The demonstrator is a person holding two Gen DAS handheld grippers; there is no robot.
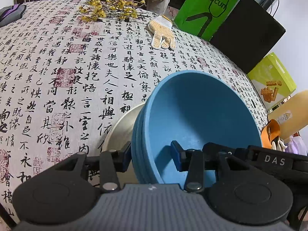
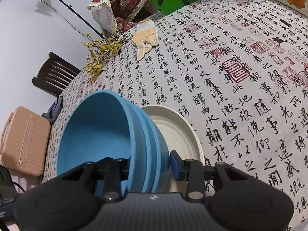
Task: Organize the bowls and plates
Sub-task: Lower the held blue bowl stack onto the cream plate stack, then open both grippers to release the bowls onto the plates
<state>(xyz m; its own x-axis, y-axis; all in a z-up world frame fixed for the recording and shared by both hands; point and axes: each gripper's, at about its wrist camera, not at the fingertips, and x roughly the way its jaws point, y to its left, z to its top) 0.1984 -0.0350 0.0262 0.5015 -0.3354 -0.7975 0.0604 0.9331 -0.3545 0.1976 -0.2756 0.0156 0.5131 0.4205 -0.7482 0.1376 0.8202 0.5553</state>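
A stack of several nested blue bowls [image 1: 192,111] [image 2: 96,127] stands over a shallow white plate [image 1: 119,129] [image 2: 173,127] on the calligraphy-print tablecloth [image 1: 57,67]. My left gripper [image 1: 151,157] straddles the near rim. One pad is on the outer wall, the other is inside the top bowl, and it is shut on the stack. My right gripper [image 2: 149,163] straddles the opposite rim. One finger is inside and its blue pad [image 2: 175,163] stands just off the outer wall, so it is open.
A white and yellow work glove [image 1: 161,32] [image 2: 146,36] and yellow flower branches [image 1: 107,9] lie at the far side of the table. A green bag [image 1: 206,9], a black bag [image 1: 248,32] and a box [image 1: 271,80] line one edge. A dark chair [image 2: 55,75] and a pink case [image 2: 23,140] stand beyond.
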